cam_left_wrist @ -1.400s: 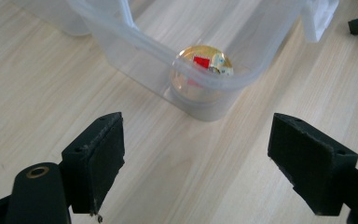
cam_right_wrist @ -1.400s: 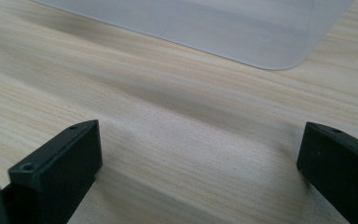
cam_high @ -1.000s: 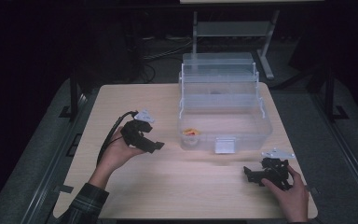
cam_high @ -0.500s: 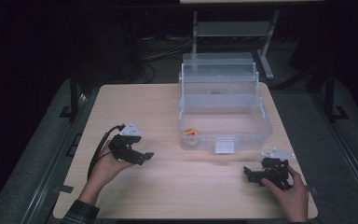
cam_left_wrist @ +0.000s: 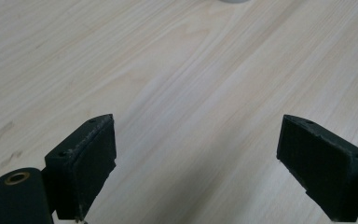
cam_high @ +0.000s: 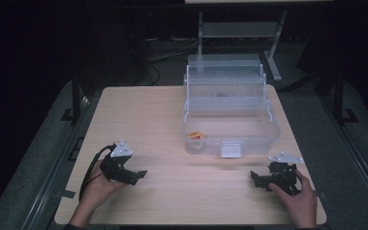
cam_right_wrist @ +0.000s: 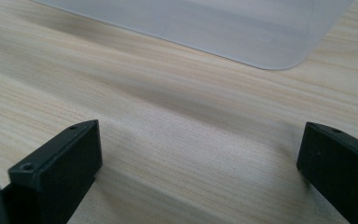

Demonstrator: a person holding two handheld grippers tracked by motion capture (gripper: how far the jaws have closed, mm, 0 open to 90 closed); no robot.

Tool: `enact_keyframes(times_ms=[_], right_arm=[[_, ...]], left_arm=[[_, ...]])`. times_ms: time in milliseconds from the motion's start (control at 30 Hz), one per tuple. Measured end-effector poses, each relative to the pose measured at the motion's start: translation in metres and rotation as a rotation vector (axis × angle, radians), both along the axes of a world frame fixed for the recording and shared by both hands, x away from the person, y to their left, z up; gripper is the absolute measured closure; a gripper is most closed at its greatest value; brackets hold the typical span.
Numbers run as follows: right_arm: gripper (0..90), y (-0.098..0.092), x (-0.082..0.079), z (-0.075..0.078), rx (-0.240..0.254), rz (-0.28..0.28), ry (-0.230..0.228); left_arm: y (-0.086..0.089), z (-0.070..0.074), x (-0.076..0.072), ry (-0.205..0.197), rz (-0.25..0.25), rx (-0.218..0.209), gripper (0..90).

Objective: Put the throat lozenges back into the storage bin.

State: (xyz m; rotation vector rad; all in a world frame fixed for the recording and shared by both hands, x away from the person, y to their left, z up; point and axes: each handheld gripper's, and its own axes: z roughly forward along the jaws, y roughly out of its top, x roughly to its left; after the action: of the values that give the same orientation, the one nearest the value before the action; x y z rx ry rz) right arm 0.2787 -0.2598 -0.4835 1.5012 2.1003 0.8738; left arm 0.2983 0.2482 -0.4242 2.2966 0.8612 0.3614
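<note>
Both tools, left (cam_high: 135,175) and right (cam_high: 257,179), are resting wide open and empty before a light, rigid clear plastic box (cam_high: 230,112), likely best gripped by its thin rim.

wooden table (cam_high: 172,115), metal shelf stand (cam_high: 239,28), floor cables (cam_high: 163,52)

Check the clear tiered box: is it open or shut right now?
Open. The clear box has its trays stepped back, and a small orange item lies in its uncovered bottom bin.
</note>
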Motion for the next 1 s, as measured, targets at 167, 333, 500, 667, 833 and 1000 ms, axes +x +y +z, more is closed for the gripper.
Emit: enact_keyframes(times_ms=[167,333,500,667,833,1000], right_arm=[[0.0,0.0,0.0,0.0,0.0,0.0,0.0],[0.0,0.0,0.0,0.0,0.0,0.0,0.0],[0.0,0.0,0.0,0.0,0.0,0.0,0.0],[0.0,0.0,0.0,0.0,0.0,0.0,0.0],[0.0,0.0,0.0,0.0,0.0,0.0,0.0],[0.0,0.0,0.0,0.0,0.0,0.0,0.0]], left_arm=[[0.007,-0.009,-0.009,-0.011,0.02,0.006,11.1],[0.013,-0.017,-0.016,-0.006,0.035,0.02,11.1],[0.021,-0.025,-0.022,0.0,0.048,0.027,11.1],[0.026,-0.032,-0.027,0.001,0.053,0.036,11.1],[0.029,-0.039,-0.032,0.016,0.058,0.044,11.1],[0.033,-0.042,-0.036,0.004,0.066,0.014,11.1]])
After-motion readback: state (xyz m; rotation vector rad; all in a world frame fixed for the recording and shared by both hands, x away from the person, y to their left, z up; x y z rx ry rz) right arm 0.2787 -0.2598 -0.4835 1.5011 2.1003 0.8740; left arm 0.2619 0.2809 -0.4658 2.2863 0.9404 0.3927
